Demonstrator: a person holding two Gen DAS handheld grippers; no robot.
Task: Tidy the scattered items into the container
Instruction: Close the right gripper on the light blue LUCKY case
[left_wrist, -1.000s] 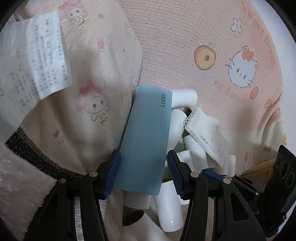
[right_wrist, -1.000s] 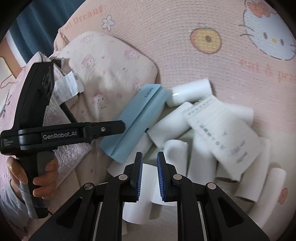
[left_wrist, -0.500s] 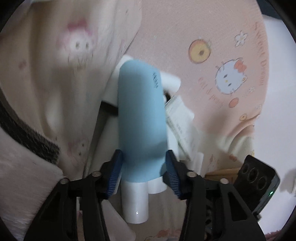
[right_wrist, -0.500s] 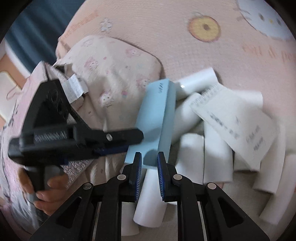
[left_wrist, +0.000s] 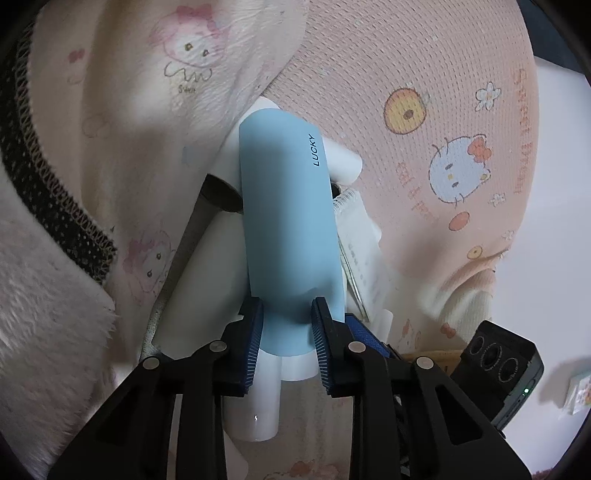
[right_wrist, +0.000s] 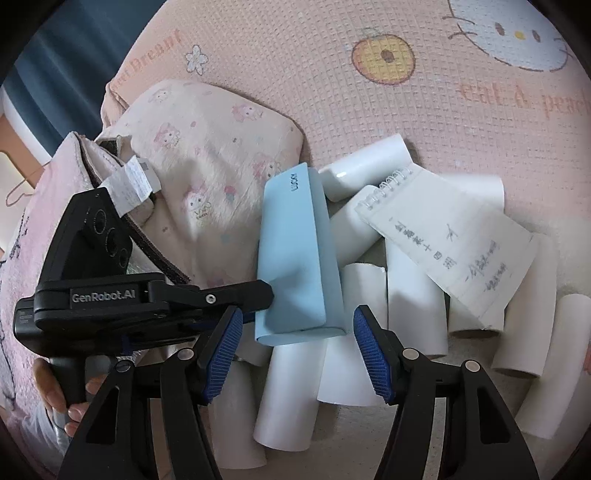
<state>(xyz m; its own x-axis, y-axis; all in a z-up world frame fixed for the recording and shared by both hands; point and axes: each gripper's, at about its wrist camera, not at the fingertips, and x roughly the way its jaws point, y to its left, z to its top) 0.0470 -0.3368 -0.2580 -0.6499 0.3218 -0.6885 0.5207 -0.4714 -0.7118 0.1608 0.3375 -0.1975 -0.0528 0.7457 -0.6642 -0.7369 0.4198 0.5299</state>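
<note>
I see a big pink woven blanket with cartoon cats and peaches (right_wrist: 295, 74) spread under everything. To the left of my right claw sits a soft cream pillow with little pink cartoon prints (right_wrist: 207, 155). Past it, at the far left, lies a fluffy pink pouch with a dark stitched rim (right_wrist: 110, 158), its mouth gaping; I take it for the container.

Just ahead of my right claw is a heap of white paper tubes (right_wrist: 413, 302), lying every which way and touching each other. A small white spiral notepad with handwriting (right_wrist: 447, 236) rests on top of the tubes, ahead and to the right.

A light blue smooth box with the word LUCKY on it (left_wrist: 288, 221) lies across the tubes, next to the pillow. My left claw (left_wrist: 286, 332) has its blue pads on both sides of the near end of this box. Its jaws are closing and they squeeze the box. A hand (right_wrist: 70, 398) grips the left claw's handle.

My right claw (right_wrist: 297, 354) hangs over the tubes with its jaws opening wide. Nothing is between them. The blue box's near end is just in front of it.
</note>
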